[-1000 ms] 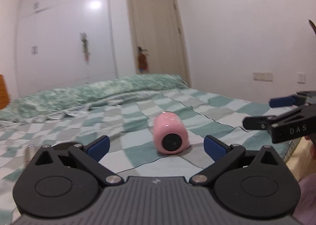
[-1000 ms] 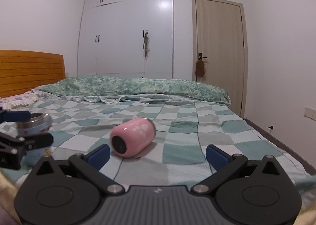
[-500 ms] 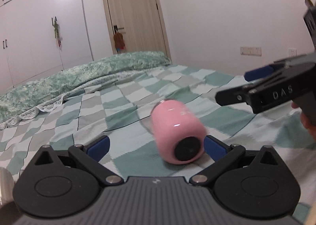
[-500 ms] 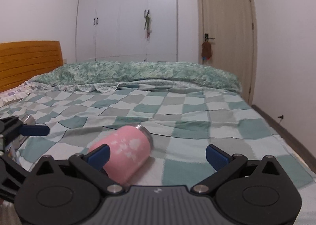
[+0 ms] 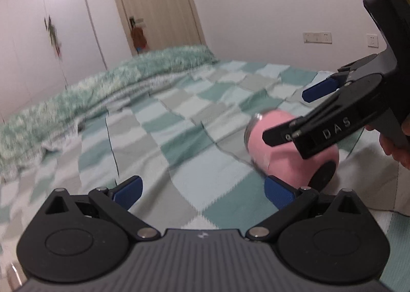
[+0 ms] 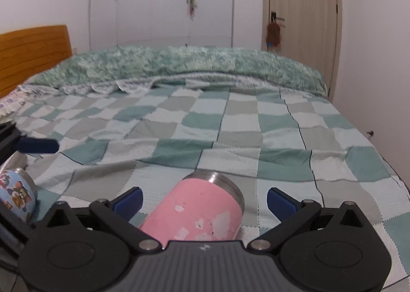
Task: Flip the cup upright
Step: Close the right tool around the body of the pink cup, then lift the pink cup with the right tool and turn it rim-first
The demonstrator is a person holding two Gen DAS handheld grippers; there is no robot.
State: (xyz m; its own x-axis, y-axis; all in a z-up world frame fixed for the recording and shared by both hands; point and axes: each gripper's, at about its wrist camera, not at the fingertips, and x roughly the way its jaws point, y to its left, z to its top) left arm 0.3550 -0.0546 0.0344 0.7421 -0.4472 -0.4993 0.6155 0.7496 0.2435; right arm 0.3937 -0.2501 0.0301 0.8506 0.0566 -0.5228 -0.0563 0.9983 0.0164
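Note:
A pink cup (image 6: 202,211) with a steel rim lies on its side on the checked bedspread (image 6: 230,125), rim pointing away from me. My right gripper (image 6: 204,196) is open and the cup lies between its blue pads, not gripped. In the left wrist view the cup (image 5: 287,148) lies at the right, black base toward the camera, partly behind the right gripper (image 5: 294,115). My left gripper (image 5: 202,187) is open and empty, with its right pad just in front of the cup.
A second cup with a cartoon print (image 6: 16,193) stands at the left beside the left gripper's finger (image 6: 38,144). A green quilt (image 6: 179,66) lies rolled at the far end. A wooden headboard (image 6: 33,53) is at the left, a door (image 6: 302,25) at the right.
My right gripper has moved forward and down over the pink cup, which now lies between its pads. My left gripper has swung left, so the cup sits further right in its view.

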